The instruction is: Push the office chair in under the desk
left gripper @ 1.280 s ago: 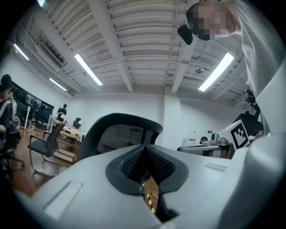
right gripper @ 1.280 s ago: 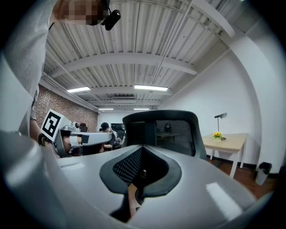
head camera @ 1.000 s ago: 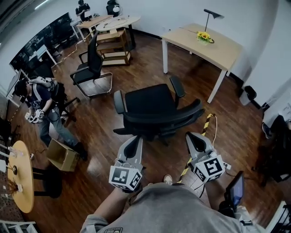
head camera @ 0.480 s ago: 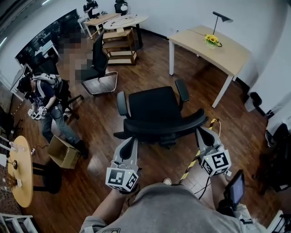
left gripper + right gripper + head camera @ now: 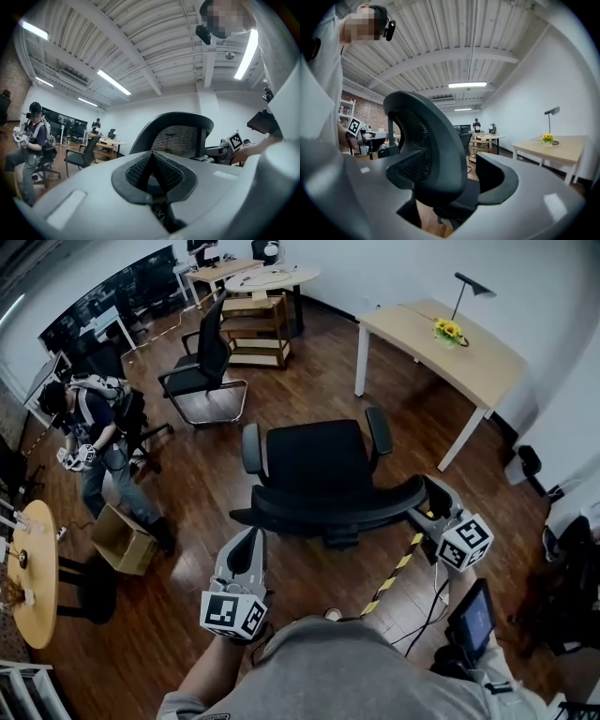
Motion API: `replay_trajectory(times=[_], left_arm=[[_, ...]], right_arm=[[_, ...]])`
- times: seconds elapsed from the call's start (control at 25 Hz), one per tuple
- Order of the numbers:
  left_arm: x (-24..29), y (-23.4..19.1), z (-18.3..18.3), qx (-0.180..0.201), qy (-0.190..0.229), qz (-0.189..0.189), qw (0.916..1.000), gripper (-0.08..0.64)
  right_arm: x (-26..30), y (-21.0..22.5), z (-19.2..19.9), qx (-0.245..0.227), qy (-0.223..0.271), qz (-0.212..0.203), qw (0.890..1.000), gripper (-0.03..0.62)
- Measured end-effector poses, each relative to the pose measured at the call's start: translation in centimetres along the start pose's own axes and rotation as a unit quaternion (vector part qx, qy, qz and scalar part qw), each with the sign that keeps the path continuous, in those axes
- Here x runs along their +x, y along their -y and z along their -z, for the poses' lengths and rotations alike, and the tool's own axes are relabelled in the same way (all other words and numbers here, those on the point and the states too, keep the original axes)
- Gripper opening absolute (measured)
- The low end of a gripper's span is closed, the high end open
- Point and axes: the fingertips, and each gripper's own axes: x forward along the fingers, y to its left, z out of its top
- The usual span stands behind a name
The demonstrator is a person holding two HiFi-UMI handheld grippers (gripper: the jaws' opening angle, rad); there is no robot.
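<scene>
The black office chair [image 5: 314,457] stands mid-floor, its curved backrest [image 5: 328,505] facing me. The light wooden desk [image 5: 441,345] is further off at the upper right, some way from the chair. My left gripper [image 5: 251,540] is shut and empty just short of the backrest's left end; the left gripper view has its shut pads [image 5: 152,157] in front of the mesh backrest [image 5: 180,136]. My right gripper [image 5: 433,493] is at the backrest's right end. Its jaws have just been opening and stand wide, the backrest's rim [image 5: 426,136] between the pads [image 5: 497,180] without being pressed.
A second black chair [image 5: 202,367] stands at the back left, with a shelf unit and a round table [image 5: 258,296] behind it. A person with a headset [image 5: 94,442], a cardboard box [image 5: 124,542] and a round wooden table [image 5: 33,587] are on the left. Yellow-black tape [image 5: 394,576] runs across the floor.
My right gripper has swung right to the backrest's right end and its jaws have gone from shut to wide. The left gripper drifted slightly down and left, still shut.
</scene>
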Motion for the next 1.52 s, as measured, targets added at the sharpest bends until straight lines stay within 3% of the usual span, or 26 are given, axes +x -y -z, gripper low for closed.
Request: replay_trajectory(times=[0.12,0.2,0.24,0.28,0.96,1.12,1.52], left_arm=[[-0.4,-0.9,-0.2,-0.001,-0.001,-0.018,0.9998,0.005],[-0.6,-1.5,0.1,-0.001,0.000,-0.026,0.9997,0.005],[-0.7,-1.8,0.3,0.000,0.001,-0.028,0.9996,0.005],[-0.9,-2.1,0.4,0.000,0.001,-0.031,0.9995,0.005],[-0.9,-5.0,-1.5,0.009,0.011,-0.061,0.9981,0.005],[-1.0,-8.2,-1.7,0.008,0.019,-0.046,0.9987,0.005],[2.4,-15.2,-2.7,0.010,0.018,0.046,0.9987,0.005]], right_arm=[[1.4,-0.4,0.4,0.021,-0.009,-0.048,0.999,0.347],[2.1,-0.6,0.8,0.017,-0.019,-0.058,0.998,0.324],[2.4,-0.6,1.0,0.014,-0.020,-0.056,0.998,0.275],[2.6,-0.6,1.1,0.013,-0.020,-0.054,0.998,0.270],[3.3,-2.5,0.6,0.020,-0.014,-0.011,1.000,0.264],[4.3,-4.9,0.9,0.021,-0.016,0.012,1.000,0.264],[6.5,-9.5,1.2,0.024,-0.015,0.086,0.996,0.264]])
